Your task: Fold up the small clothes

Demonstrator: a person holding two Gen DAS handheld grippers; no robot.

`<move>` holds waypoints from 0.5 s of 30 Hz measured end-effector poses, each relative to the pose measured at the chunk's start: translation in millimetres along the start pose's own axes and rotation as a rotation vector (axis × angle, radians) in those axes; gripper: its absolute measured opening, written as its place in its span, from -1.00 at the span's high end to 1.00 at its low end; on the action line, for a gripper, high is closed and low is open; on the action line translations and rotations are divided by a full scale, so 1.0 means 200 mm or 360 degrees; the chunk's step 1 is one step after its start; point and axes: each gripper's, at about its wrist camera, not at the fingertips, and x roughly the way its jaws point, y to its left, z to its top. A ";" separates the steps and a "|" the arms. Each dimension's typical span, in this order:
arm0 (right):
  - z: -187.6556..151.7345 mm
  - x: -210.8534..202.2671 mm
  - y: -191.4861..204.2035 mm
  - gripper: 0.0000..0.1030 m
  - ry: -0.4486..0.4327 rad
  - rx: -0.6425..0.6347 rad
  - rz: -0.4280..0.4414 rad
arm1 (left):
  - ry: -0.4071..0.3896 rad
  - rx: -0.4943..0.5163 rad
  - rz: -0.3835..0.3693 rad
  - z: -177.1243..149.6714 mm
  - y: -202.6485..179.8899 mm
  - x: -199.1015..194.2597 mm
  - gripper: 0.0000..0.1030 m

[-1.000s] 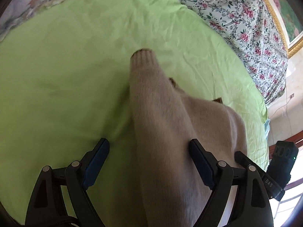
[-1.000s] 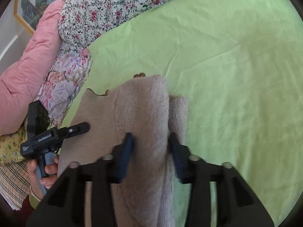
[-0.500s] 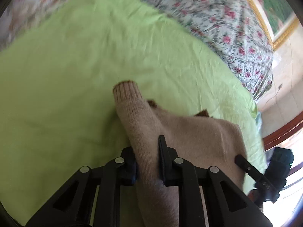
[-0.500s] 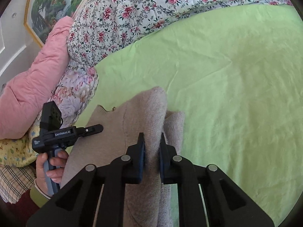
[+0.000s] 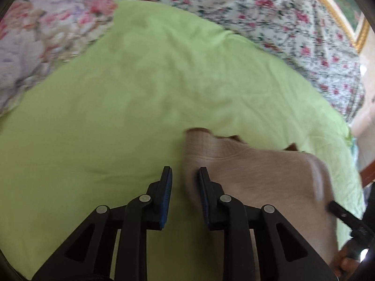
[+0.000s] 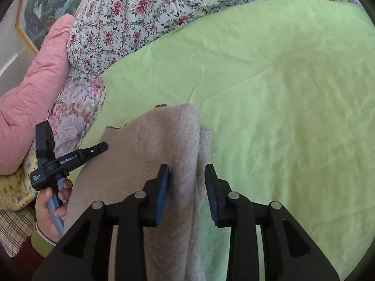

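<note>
A beige knitted sweater (image 5: 257, 178) lies on the green sheet (image 5: 117, 128), its ribbed cuff toward the far side. My left gripper (image 5: 185, 182) hangs over the sweater's left edge. Its jaws are opening; the edge lies between them next to the right pad, and the left pad is clear of the fabric. In the right wrist view a folded ridge of the sweater (image 6: 164, 140) runs between the jaws of my right gripper (image 6: 187, 182). These jaws are opening too, with a gap at the right pad.
A floral quilt (image 6: 140, 11) and a pink quilt (image 6: 35, 82) border the sheet (image 6: 281, 93) at the far side and left. A framed picture (image 6: 42, 11) hangs behind. A person's hand (image 6: 51, 201) grips the left gripper's handle beside the sweater.
One second ago the left jaws stood wide around the sleeve. Both grippers then shut on the sweater and have now parted. The left view has tilted up toward the quilt.
</note>
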 end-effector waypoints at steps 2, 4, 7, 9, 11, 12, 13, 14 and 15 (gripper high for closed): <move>-0.02 -0.06 0.01 0.26 -0.0015 0.0015 0.0002 | -0.0004 -0.0025 0.0012 -0.02 0.03 -0.06 0.63; -0.03 -0.11 0.02 0.01 -0.0033 0.0015 0.0008 | -0.0043 -0.0039 -0.0029 -0.06 0.03 -0.18 0.62; -0.06 -0.20 0.06 -0.13 -0.0067 -0.0012 0.0012 | -0.0089 -0.0011 -0.0074 -0.15 0.00 -0.34 0.62; -0.09 -0.26 0.09 -0.14 -0.0074 -0.0026 0.0023 | -0.0111 0.0008 -0.0107 -0.23 -0.04 -0.44 0.55; -0.13 -0.31 0.12 -0.14 -0.0068 -0.0051 0.0033 | -0.0102 0.0029 -0.0141 -0.32 -0.07 -0.51 0.55; -0.14 -0.32 0.13 -0.15 -0.0066 -0.0060 0.0034 | -0.0099 0.0043 -0.0147 -0.37 -0.10 -0.55 0.54; -0.17 -0.34 0.15 -0.16 -0.0062 -0.0073 0.0035 | -0.0091 0.0065 -0.0145 -0.42 -0.13 -0.58 0.53; -0.19 -0.36 0.17 -0.18 -0.0055 -0.0087 0.0038 | -0.0086 0.0084 -0.0141 -0.46 -0.14 -0.60 0.48; -0.21 -0.37 0.18 -0.21 -0.0051 -0.0097 0.0039 | -0.0085 0.0101 -0.0135 -0.51 -0.17 -0.63 0.38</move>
